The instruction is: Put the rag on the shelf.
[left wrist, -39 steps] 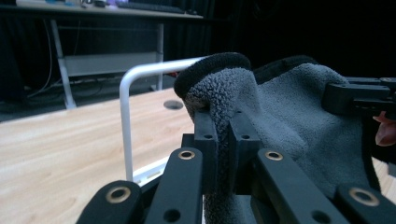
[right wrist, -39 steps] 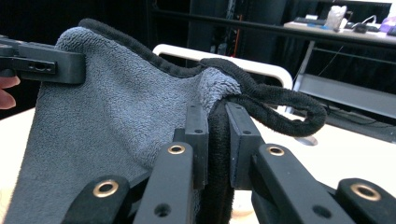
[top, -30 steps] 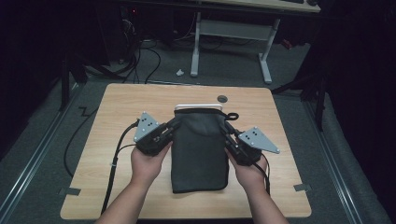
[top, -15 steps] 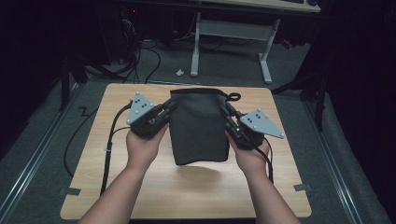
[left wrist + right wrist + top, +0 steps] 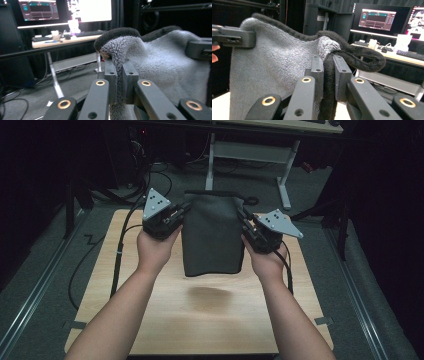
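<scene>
The grey towel hangs in the air above the table, off the wood, with its shadow below. So the pick-up looks done, and what comes next (maybe a fold or a spread) is not started. The left gripper pinches one top corner and the right gripper pinches the other, both clamped tight on the cloth. Both hands are held up level, well apart, palms facing in.
</scene>
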